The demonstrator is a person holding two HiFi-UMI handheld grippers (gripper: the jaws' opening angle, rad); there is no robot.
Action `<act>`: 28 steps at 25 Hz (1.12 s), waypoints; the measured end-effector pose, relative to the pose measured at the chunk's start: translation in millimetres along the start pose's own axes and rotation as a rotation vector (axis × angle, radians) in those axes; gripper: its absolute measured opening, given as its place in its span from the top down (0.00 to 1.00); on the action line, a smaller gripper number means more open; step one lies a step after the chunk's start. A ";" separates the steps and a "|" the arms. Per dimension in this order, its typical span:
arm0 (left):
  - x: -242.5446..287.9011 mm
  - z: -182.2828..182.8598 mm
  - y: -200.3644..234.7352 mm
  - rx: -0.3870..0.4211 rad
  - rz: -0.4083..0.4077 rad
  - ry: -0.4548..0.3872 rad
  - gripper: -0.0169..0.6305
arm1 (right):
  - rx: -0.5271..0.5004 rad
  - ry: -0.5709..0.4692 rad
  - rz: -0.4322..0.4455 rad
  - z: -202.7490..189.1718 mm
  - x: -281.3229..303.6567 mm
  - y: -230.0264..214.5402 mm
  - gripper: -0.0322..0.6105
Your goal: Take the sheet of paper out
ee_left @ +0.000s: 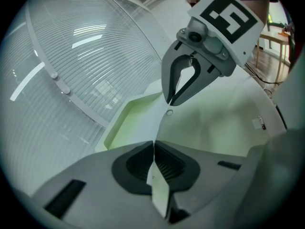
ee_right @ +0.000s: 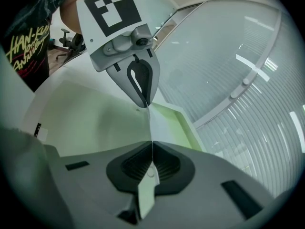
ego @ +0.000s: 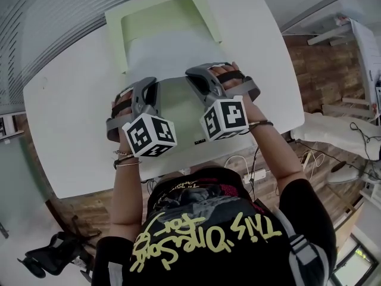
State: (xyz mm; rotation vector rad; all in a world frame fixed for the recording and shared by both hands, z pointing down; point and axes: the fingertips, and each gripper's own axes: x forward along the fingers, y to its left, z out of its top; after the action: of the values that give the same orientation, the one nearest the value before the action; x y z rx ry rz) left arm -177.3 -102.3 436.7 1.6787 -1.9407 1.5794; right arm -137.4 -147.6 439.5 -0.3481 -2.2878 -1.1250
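Note:
A white sheet of paper (ego: pixel 169 55) lies half inside a pale green tray (ego: pixel 156 15) at the far side of the white table (ego: pixel 71 112). Its near edge is lifted and pinched at two places. My left gripper (ego: pixel 149 83) is shut on the near left part of the edge, and the paper (ee_left: pixel 209 123) runs edge-on between its jaws (ee_left: pixel 153 144). My right gripper (ego: pixel 200 73) is shut on the near right part, with the sheet (ee_right: pixel 95 118) caught in its jaws (ee_right: pixel 151 144). Each gripper view shows the other gripper (ee_left: pixel 170 101) (ee_right: pixel 145 104) pinching the same edge.
The tray's raised green rim (ee_left: pixel 125 120) (ee_right: pixel 183 120) stands beyond the jaws, by a wall of white blinds (ee_left: pixel 81 51). Past the table's right edge are a wooden floor (ego: pixel 321 70) and cables (ego: pixel 250 171). A black office chair (ego: pixel 53 252) stands at the near left.

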 end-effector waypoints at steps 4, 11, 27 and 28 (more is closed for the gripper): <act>-5.2 0.2 -2.7 0.003 -0.002 -0.009 0.95 | 0.003 0.009 -0.008 2.5 -4.8 3.2 0.94; -15.3 -2.2 -6.6 0.012 0.000 -0.025 0.95 | 0.011 0.020 -0.026 9.4 -12.3 10.7 0.94; -45.0 -17.4 -17.3 0.032 -0.005 -0.062 0.95 | 0.023 0.052 -0.064 34.4 -28.2 32.7 0.94; -45.7 -15.3 -18.5 0.035 -0.006 -0.064 0.95 | 0.024 0.054 -0.067 33.3 -30.7 32.5 0.94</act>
State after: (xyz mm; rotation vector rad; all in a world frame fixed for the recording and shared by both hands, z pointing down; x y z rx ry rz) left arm -153.4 -58.3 424.2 1.7680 -1.9471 1.5860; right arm -110.1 -101.0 426.1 -0.2303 -2.2792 -1.1248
